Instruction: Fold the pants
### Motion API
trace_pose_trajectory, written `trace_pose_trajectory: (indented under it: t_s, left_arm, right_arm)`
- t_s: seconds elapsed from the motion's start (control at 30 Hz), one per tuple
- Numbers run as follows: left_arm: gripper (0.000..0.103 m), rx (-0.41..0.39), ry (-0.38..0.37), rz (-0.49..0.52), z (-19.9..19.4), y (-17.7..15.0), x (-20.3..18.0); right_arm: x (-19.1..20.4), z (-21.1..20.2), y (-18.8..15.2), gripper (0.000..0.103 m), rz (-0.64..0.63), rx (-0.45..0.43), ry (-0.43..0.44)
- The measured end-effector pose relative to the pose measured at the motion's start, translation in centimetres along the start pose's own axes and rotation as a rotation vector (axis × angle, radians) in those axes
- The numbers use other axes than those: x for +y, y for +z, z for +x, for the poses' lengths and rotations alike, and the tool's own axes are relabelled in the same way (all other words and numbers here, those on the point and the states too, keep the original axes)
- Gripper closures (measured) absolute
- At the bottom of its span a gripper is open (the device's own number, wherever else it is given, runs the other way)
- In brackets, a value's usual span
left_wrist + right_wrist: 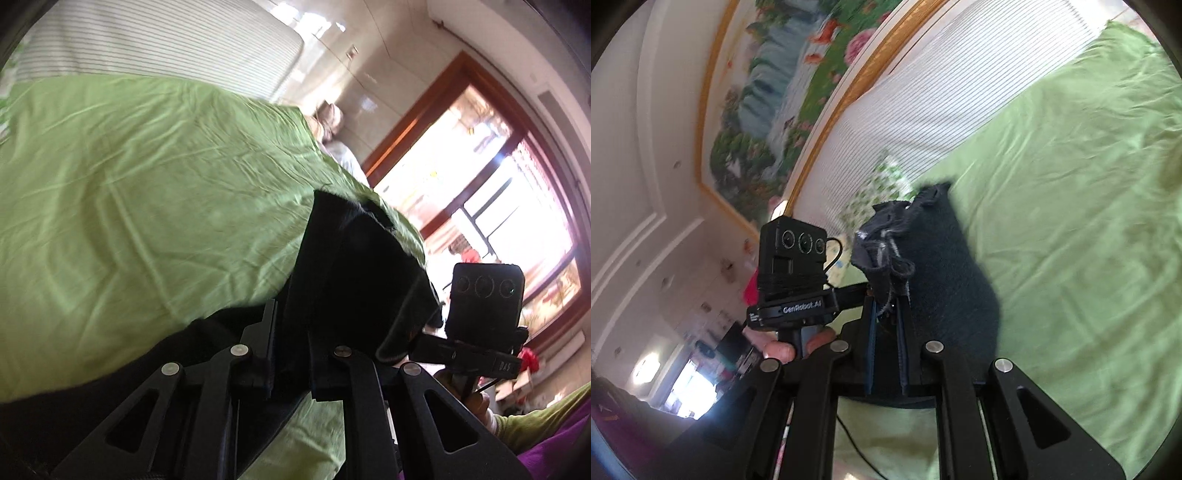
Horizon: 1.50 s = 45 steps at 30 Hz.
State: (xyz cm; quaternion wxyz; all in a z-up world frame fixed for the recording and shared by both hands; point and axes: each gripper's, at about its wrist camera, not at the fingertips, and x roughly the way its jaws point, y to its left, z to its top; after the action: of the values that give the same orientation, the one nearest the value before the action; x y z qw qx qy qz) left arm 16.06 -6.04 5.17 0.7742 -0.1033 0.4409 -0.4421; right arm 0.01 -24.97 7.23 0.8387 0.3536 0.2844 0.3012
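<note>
The black pants [354, 266] hang lifted above a green bedsheet [147, 177]. My left gripper [291, 314] is shut on a fold of the pants, and the cloth drapes over its right finger. In the right wrist view, my right gripper [888, 302] is shut on a bunched grey-edged end of the pants [945, 258], which trail down to the sheet [1071, 221]. The other gripper's camera unit shows beside each: the right gripper in the left wrist view [484, 295], the left gripper in the right wrist view [794, 266].
A white striped cover [942, 103] lies at the bed's far side, with a green-patterned pillow [875, 192] next to it. A framed landscape painting [783, 92] hangs on the wall. A bright window with a wooden frame [480, 177] is to the right.
</note>
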Motion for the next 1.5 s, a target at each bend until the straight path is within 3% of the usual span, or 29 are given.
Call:
trace_pose_trajectory:
  t_s: [0.23, 0.5, 0.73, 0.9, 1.0, 1.13, 1.23, 1.37, 1.5]
  left_arm:
    - [0.091, -0.047, 0.003, -0.097, -2.9, -3.1, 3.6]
    - [0.094, -0.078, 0.022, -0.235, -4.9, -7.5, 8.1]
    - [0.094, -0.082, 0.086, -0.333, -6.3, -10.7, 11.0]
    - [0.093, -0.126, 0.113, -0.377, -8.1, -12.5, 11.7]
    - [0.093, -0.152, 0.140, -0.391, -9.3, -13.5, 11.6]
    - [0.093, -0.196, 0.153, -0.432, -10.7, -15.0, 11.6]
    - [0.092, -0.225, 0.180, -0.457, -11.4, -15.7, 11.6]
    - [0.083, -0.278, 0.203, -0.490, -13.5, -17.2, 11.3]
    - [0.056, -0.359, 0.217, -0.537, -15.9, -18.8, 11.0]
  right_arm:
    - [1.1, 5.2, -1.8, 0.091, 0.001, 0.132, 0.082]
    - [-0.2, 10.6, -4.6, 0.092, 0.062, 0.286, 0.126]
    - [-0.3, 14.8, -5.8, 0.092, 0.056, 0.425, 0.089]
    - [-0.8, 16.5, -6.4, 0.090, 0.047, 0.493, 0.013]
    - [-1.0, 16.7, -6.8, 0.084, 0.063, 0.506, 0.005]
    - [-0.1, 16.8, -6.7, 0.058, 0.051, 0.509, 0.025]
    - [1.1, 17.1, -6.6, 0.050, 0.006, 0.511, 0.016]
    - [1.9, 17.1, -6.5, 0.049, -0.011, 0.510, 0.023]
    - [2.4, 17.2, -6.1, 0.040, -0.012, 0.504, 0.021]
